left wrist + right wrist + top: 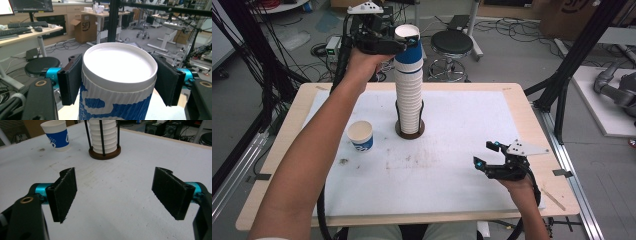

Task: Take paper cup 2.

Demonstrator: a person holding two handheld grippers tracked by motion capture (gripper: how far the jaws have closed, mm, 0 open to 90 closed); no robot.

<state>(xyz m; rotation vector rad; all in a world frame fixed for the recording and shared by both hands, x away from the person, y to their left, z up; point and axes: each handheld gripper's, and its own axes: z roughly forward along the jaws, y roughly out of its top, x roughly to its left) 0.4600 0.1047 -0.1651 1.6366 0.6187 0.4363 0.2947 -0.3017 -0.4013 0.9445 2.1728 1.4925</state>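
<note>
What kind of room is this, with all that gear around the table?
Probably a robotics lab or workshop: black frame struts stand by the table, cables sprawl over the floor, and desks carry keyboards.

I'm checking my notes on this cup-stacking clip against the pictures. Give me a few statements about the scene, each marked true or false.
1. The left gripper is closed on the top cup of the stack. True: in the left gripper view its pads press the cup's sides.
2. The right gripper holds a cup. False: its jaws stand open over the table with nothing between them.
3. A single cup stands upright on the table, apart from the stack. True.
4. The stack of cups lies on its side. False: it stands upright in a holder with a round brown base.
5. The single cup is plain white. False: it has a blue band.
</note>
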